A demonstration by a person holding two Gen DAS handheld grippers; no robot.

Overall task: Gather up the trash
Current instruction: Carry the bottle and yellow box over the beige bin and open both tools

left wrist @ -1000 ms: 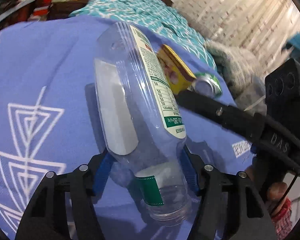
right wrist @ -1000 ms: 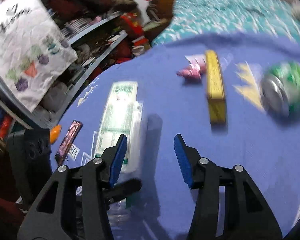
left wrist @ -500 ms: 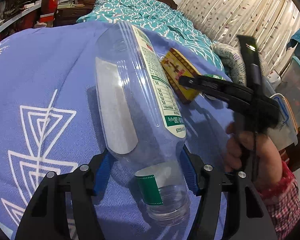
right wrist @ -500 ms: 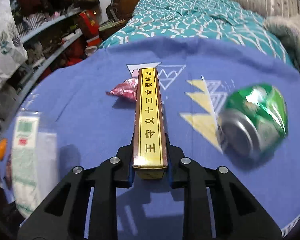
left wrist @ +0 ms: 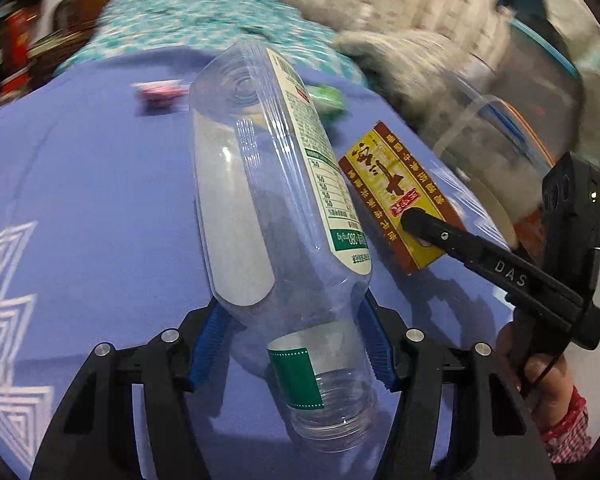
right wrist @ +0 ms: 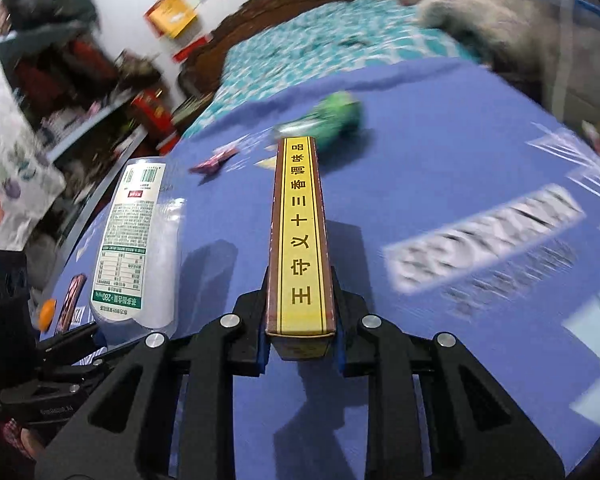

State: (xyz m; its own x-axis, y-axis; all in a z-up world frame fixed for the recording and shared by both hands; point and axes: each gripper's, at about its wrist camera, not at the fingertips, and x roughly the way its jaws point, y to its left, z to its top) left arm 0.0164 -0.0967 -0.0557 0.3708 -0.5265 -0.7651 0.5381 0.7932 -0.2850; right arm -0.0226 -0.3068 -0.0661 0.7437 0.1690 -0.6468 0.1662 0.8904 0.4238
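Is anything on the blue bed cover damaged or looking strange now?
The green can lying on the blue cover appears crushed, though blur hides detail. A pink wrapper lies crumpled nearby. The clear bottle has no cap.

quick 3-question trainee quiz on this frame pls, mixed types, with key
1. True or false: the left gripper is shut on the clear plastic bottle.
2. What does the right gripper hold? A) green can B) yellow box C) pink wrapper
3. Name the two pieces of trash lying loose on the blue cloth.

Key: 1 true. 2 B, the yellow box. 3 the green can and the pink wrapper.
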